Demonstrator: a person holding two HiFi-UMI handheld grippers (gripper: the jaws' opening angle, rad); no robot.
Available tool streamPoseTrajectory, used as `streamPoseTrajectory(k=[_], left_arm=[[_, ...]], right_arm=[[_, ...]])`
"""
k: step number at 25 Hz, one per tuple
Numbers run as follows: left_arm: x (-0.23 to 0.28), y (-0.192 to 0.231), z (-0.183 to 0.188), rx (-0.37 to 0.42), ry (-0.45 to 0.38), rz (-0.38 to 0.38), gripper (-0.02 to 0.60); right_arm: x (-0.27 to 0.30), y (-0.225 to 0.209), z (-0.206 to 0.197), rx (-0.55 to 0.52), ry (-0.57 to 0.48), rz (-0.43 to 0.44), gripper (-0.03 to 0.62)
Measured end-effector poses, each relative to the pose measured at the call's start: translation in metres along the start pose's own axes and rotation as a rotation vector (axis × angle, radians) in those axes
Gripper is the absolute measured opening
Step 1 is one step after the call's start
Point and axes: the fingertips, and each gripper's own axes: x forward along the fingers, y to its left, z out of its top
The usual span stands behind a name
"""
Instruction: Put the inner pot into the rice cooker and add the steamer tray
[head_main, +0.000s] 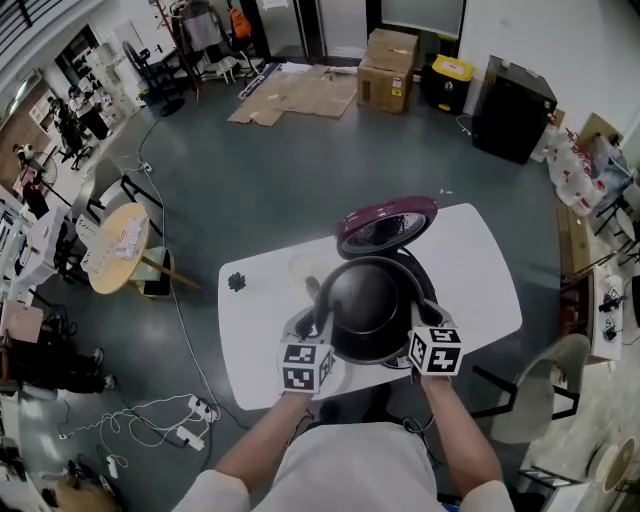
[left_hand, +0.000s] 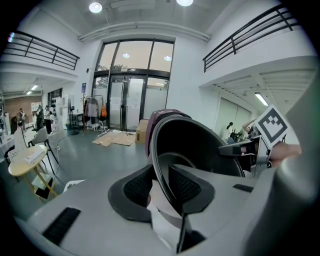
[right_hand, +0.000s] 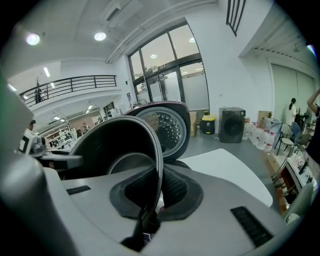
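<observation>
I hold the inner pot (head_main: 368, 305) by its rim with both grippers, one on each side. It is a deep round bowl of thin metal, dark and smooth, with a matte black lining inside and a paler ring at the flat bottom. Nothing lies in it.

My left gripper (left_hand: 160, 185) is clamped on the rim. One ribbed black pad presses the outer wall and the other presses the inside, and the thin lip runs up between them. My right gripper (right_hand: 155, 187) is closed tighter on the opposite edge, its two textured pads pinched together on the lip. Each gripper is a pale grey plastic body with a cube of black-and-white square markers.

The pot hangs over the white worktop (head_main: 480, 270), a smooth slab with rounded corners. It is just in front of the rice cooker (head_main: 390, 228) and tipped a little toward me. The cooker's lid (right_hand: 167, 127) stands raised behind the pot. Its shell is glossy maroon, and the inner plate is dull silver metal, round and covered in small dimples. I cannot tell from here whether the pot's base already sits inside the cooker body.

A small dark object (head_main: 237, 282) lies on the worktop's left part, well apart from the pot.
</observation>
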Motion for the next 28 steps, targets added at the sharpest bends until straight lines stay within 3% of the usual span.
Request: streamPoseTrajectory(k=[13,20,28], left_arm=[[0.060,-0.051,-0.010,-0.033,0.063,0.037,0.117],[0.085,-0.057,-0.023,-0.093,0.120,0.049,0.110],[0.109,-0.058,-0.035,-0.083,0.182,0.048,0.109]], right_arm=[[0.024,-0.076,0.001,-0.059,0.056,0.040,0.026],[0.044,-0.094,-0.005,-0.126,0.095,0.079,0.032],[0.063,-0.107,-0.013,-0.142,0.144,0.085,0.034]])
